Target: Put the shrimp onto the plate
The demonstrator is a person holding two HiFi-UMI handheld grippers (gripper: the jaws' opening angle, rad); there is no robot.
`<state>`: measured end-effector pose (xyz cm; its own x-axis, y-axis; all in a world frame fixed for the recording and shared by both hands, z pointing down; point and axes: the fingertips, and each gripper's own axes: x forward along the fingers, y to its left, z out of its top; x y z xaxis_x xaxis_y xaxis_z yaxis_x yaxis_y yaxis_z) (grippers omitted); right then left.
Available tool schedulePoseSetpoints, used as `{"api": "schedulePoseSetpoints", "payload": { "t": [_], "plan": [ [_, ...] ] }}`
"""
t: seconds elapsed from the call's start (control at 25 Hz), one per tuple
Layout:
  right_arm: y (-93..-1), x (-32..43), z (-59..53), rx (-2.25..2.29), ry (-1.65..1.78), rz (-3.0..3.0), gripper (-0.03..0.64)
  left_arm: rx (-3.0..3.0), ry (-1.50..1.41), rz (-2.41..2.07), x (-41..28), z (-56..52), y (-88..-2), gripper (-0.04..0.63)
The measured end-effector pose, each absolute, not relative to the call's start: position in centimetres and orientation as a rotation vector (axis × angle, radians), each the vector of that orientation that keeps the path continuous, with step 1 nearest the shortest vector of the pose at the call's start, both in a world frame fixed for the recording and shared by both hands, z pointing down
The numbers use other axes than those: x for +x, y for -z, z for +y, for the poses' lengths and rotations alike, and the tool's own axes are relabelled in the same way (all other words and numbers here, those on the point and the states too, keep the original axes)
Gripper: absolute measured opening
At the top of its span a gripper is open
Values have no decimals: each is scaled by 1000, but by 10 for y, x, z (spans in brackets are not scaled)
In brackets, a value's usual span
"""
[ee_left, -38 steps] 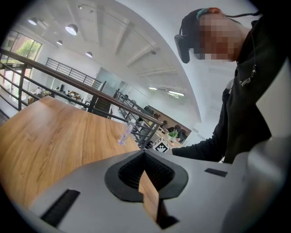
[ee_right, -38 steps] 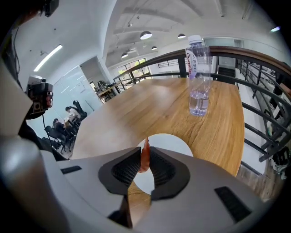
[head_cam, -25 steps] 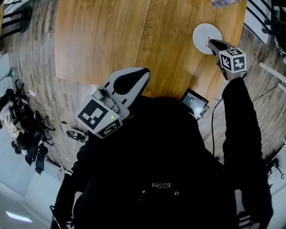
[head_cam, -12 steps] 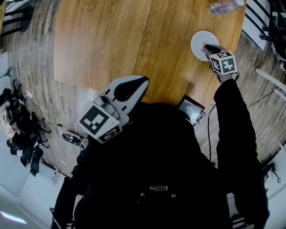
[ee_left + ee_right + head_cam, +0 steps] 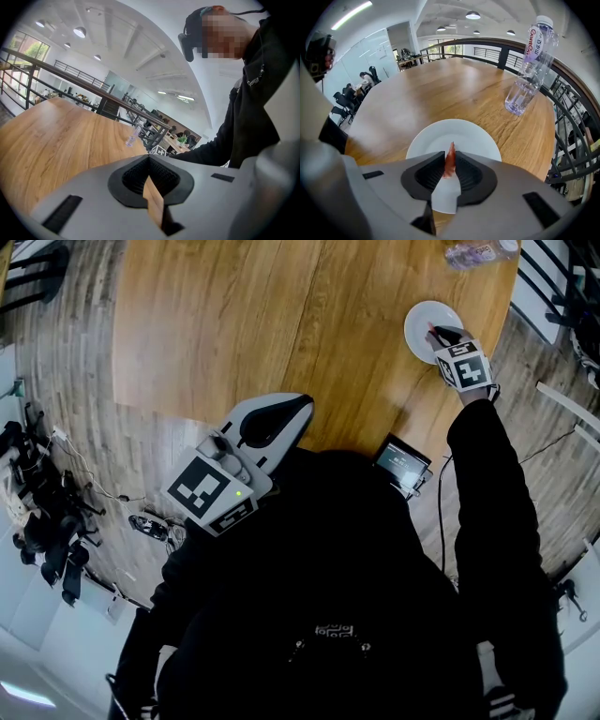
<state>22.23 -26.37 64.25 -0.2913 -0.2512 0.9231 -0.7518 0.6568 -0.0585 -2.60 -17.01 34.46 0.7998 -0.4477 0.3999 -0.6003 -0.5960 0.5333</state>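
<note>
A small red-orange shrimp [image 5: 450, 161] stands upright between the pads of my right gripper [image 5: 450, 155], which is shut on it; the jaws have just been opening slightly with the shrimp still between them. Straight beneath it lies the white plate [image 5: 474, 136], bare. In the head view the right gripper [image 5: 441, 333] points steeply down over the plate [image 5: 421, 322] near the table's right edge. My left gripper [image 5: 301, 405] hangs at the near table edge, away from the plate. In its own view the left gripper [image 5: 149, 158] is shut with nothing in it.
A clear water bottle [image 5: 529, 65] stands on the wooden table [image 5: 234, 315] beyond the plate, close to a dark railing [image 5: 576, 108]. The bottle [image 5: 473, 253] shows at the head view's top edge. A small device with a lit screen [image 5: 403, 460] sits below the table's near edge.
The right gripper has shifted slightly left over the plate and rolled about its own axis, the shrimp still in it. The left gripper has stayed in place.
</note>
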Motion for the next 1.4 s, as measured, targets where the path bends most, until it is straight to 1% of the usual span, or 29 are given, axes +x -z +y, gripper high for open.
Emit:
{"api": "schedulePoseSetpoints", "payload": {
  "t": [0.36,0.48,0.6,0.84,1.4],
  "plan": [
    [-640,225,-267,826,-611,-1848,83,2300,-287,-774,-30,-170,-347,5],
    [-640,230,-269,853,-614,-1843,119,2293,-287,-774,-31,-169,-349,5],
    [-642,233,-269,874,-633,-1847,126,2294,-286,-773,-32,-168,-350,5],
    [-643,239,-272,914,-646,-1839,173,2299,-283,-764,-33,-168,-353,5],
    [-616,239,-270,1010,-636,-1864,202,2357,-293,-721,-31,-165,-343,5]
  ]
}}
